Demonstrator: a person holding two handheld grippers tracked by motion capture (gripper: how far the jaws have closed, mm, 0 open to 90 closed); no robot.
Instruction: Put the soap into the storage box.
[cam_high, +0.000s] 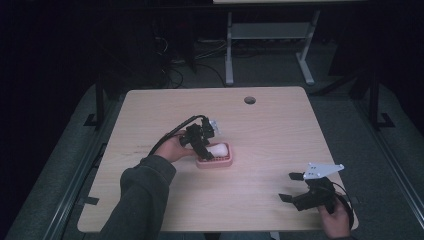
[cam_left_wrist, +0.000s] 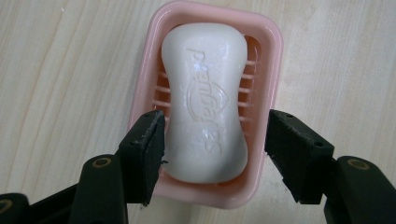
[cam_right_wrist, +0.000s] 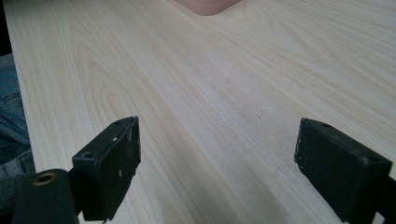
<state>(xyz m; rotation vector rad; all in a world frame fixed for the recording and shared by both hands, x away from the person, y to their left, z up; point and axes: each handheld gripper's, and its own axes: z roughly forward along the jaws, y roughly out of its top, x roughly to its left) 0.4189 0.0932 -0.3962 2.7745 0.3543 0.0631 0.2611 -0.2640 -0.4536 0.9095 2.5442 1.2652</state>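
a wooden table seen from above, with a pink soap dish near its middle and a white soap bar lying in it. the left gripper reaches over the dish. its own camera shows the raised lettering on the soap, and jaws parted either side of the bar, one close against it, the other clear. the right gripper, near the table's front right corner, stands wide with nothing in it; its camera catches a corner of the dish.
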